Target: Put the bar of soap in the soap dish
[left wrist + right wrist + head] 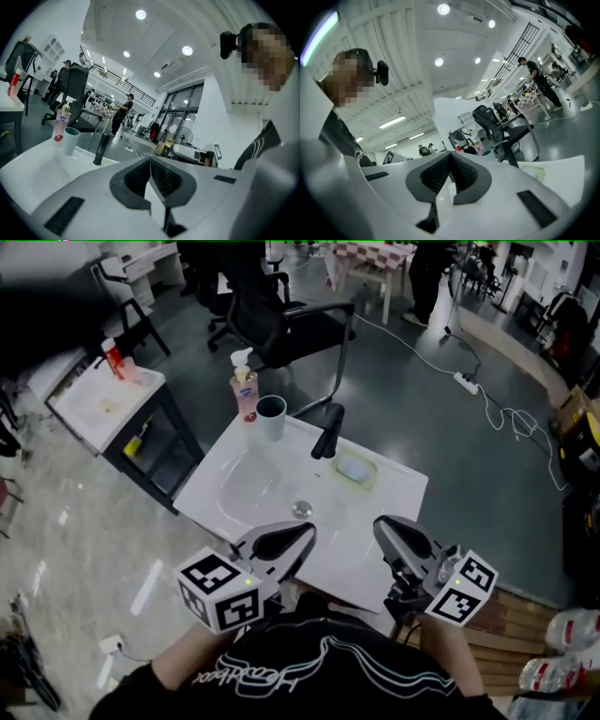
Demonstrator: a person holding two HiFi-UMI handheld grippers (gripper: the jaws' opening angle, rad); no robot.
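- Bar of soap (353, 468): pale, lying inside the green soap dish (369, 480).
- The dish sits on the white table (389, 510), just right of the black faucet (328, 430).
- Left gripper (302, 534): jaws pressed together, nothing between them. It is held over the table's near edge and is apart from the dish.
- Right gripper (384, 526): jaws fully closed and empty. It is on the near side of the dish, not touching it.
- Cup (271, 417) and pump bottle (245, 390): upright, just beside each other at the table's far left corner.
- Sink basin (246, 486): left of the faucet, with the drain (301, 509) at its near right.
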